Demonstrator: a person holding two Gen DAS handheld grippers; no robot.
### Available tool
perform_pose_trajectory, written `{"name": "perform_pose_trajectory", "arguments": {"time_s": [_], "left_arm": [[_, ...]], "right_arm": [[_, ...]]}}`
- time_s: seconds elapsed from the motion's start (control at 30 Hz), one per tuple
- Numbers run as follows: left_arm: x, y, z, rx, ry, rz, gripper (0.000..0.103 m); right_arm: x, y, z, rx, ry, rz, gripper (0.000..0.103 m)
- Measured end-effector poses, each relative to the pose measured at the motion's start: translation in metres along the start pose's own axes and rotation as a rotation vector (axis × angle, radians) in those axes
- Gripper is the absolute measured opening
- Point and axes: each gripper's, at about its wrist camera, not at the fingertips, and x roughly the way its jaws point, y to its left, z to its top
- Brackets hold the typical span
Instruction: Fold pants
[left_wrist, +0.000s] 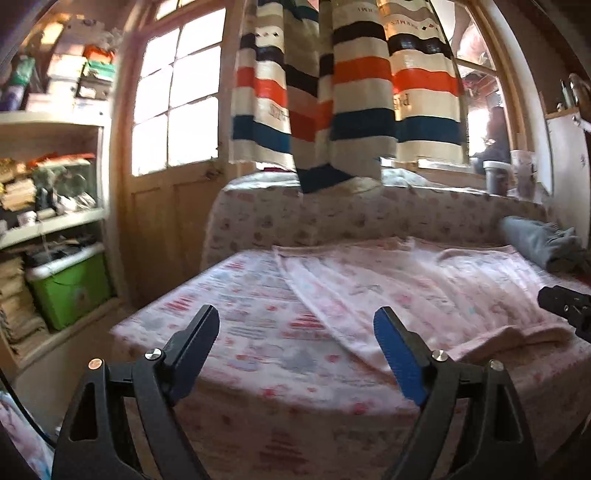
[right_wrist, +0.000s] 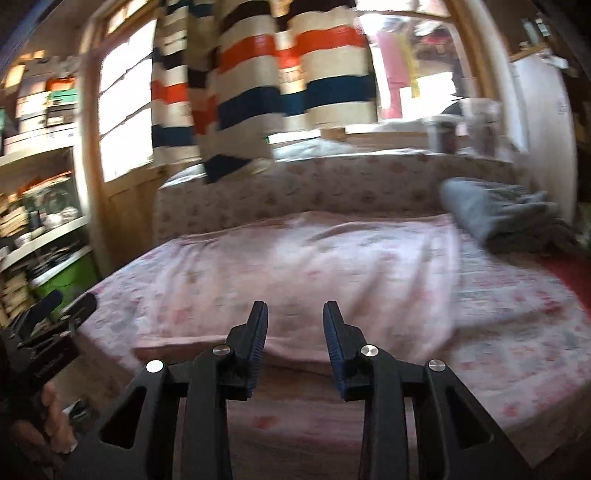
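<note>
Pale pink patterned pants (left_wrist: 406, 291) lie spread flat on the bed (left_wrist: 258, 332), with a folded hem edge near the front right. In the right wrist view the pants (right_wrist: 314, 280) cover the bed's middle. My left gripper (left_wrist: 295, 325) is wide open and empty, above the bed's front edge, left of the pants. My right gripper (right_wrist: 295, 317) is open by a narrower gap and empty, just in front of the pants' near edge. The right gripper's tip (left_wrist: 565, 306) shows at the right edge of the left wrist view.
A grey bundle of cloth (right_wrist: 495, 214) lies at the bed's far right. A striped curtain (left_wrist: 343, 92) hangs over the window behind the padded backrest (left_wrist: 369, 218). Cluttered shelves and a green bin (left_wrist: 70, 288) stand at the left. Cups (left_wrist: 517, 170) sit on the sill.
</note>
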Motion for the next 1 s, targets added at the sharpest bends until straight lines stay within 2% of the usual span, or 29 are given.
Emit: {"name": "perform_pose_trajectory", "arguments": {"time_s": [0.23,0.37,0.47,0.73,0.87,1.0], "left_arm": [[0.003,0.022,-0.014,-0.018,0.020,0.063,0.085],[0.004,0.036,-0.016,-0.023,0.015,0.104,0.085],[0.006,0.046,-0.018,-0.040,0.021,0.117,0.085],[0.015,0.059,-0.028,-0.073,0.060,0.126,0.085],[0.018,0.060,-0.030,-0.079,0.066,0.121,0.085],[0.021,0.058,-0.031,-0.082,0.072,0.111,0.085]], "right_arm": [[0.013,0.063,-0.008,-0.151,-0.013,0.171,0.032],[0.026,0.093,-0.015,-0.227,0.021,0.305,0.032],[0.036,0.109,-0.022,-0.280,0.047,0.340,0.032],[0.060,0.126,-0.038,-0.341,0.113,0.314,0.032],[0.063,0.125,-0.042,-0.373,0.087,0.256,0.032],[0.062,0.125,-0.045,-0.398,0.076,0.239,0.032]]}}
